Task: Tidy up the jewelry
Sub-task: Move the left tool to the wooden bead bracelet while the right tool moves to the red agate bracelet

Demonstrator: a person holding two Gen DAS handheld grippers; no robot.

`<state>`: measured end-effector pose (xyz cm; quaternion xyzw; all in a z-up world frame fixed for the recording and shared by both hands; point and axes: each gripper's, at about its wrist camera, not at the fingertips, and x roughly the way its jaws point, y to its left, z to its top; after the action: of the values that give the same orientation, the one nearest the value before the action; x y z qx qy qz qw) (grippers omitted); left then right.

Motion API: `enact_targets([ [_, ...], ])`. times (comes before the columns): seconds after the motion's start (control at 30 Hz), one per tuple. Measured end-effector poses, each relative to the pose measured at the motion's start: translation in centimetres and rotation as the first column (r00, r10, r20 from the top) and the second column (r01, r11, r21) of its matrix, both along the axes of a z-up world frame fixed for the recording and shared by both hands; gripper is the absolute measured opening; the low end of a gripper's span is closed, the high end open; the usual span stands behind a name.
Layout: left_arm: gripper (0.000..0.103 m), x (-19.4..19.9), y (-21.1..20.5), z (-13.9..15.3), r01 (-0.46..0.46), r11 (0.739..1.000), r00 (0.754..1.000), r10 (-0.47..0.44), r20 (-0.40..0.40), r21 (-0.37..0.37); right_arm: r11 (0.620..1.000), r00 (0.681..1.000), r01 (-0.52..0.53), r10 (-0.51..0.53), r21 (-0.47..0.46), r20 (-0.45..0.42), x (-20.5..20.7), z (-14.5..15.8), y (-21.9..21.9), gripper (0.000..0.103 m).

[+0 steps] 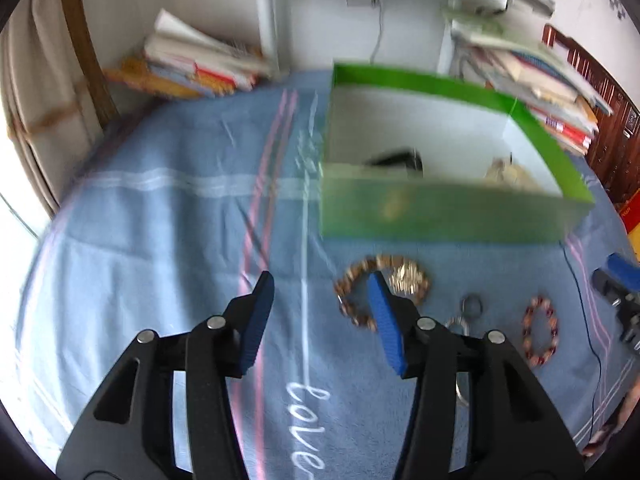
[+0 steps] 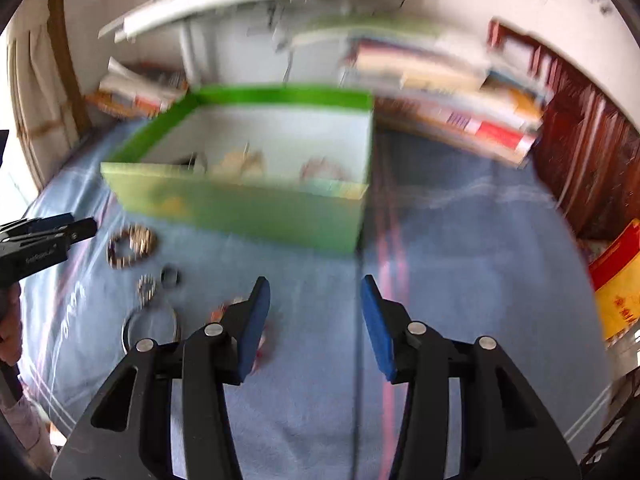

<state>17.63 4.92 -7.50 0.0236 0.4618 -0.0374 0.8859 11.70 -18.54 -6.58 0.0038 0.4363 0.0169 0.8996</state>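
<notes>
Both grippers stood spread and empty over the blue bedspread [image 1: 160, 208]. The left gripper [image 1: 320, 292] hung with nothing between its blue pads, its right-hand pad in front of the large brown bead bracelet [image 1: 352, 280], which lay on the cloth just in front of the green box [image 1: 440, 216]; whether the pad touched it I could not tell through the blur. The right gripper [image 2: 316, 296] hovered over bare cloth, with the small red bead bracelet [image 1: 540, 330] lying just beside its left pad, partly hidden behind it.

The job looked partway done. Inside the box several pieces already lay on its white floor: something dark, something pale gold, and a ringlike piece near the right corner, all too smeared to name. Outside it four things were left: the big bracelet, a small dark ring [image 1: 472, 304], a silver chain piece [image 1: 456, 324] running down to a thin bangle [image 2: 152, 328], and the red bracelet. My guess was that each gripper was about to take the bracelet nearest to it.
</notes>
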Motion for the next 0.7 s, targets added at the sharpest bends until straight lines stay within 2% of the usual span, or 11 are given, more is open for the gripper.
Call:
enact_targets([
  [0.13,0.049,1.0,-0.8,-2.0,-0.001,1.000,0.999,0.002,-0.037,0.029,1.000,0.999,-0.021,0.021,-0.014,-0.043,0.4,-2.1,1.6,0.047],
  [0.17,0.047,1.2,-0.9,-2.4,-0.003,0.999,0.999,0.005,-0.047,0.036,1.000,0.998,-0.027,0.026,-0.016,-0.050,0.5,-2.5,1.9,0.047],
  [0.27,0.035,1.6,-1.0,-3.1,0.010,1.000,0.998,-0.008,-0.059,0.023,0.999,0.997,-0.029,0.028,-0.023,-0.068,0.8,-3.3,2.3,0.047],
  [0.33,0.022,1.4,-0.9,-3.1,0.017,1.000,0.998,-0.016,-0.060,0.005,0.999,0.996,-0.028,0.027,-0.021,-0.080,0.8,-3.7,2.5,0.047],
  [0.37,0.011,1.4,-0.9,-3.2,0.019,1.000,0.998,-0.019,-0.060,0.000,1.000,0.997,-0.025,0.024,-0.017,-0.075,0.7,-3.7,2.5,0.047],
  [0.5,0.011,1.3,-0.8,-2.7,0.023,0.999,0.998,-0.025,-0.058,-0.033,1.000,0.997,-0.018,0.018,-0.008,-0.072,0.7,-3.6,2.4,0.047],
  [0.7,0.011,-0.4,-1.1,0.5,0.063,0.990,0.998,-0.060,0.032,-0.123,1.000,0.998,-0.014,0.014,-0.013,-0.064,0.5,-3.6,2.3,0.047],
])
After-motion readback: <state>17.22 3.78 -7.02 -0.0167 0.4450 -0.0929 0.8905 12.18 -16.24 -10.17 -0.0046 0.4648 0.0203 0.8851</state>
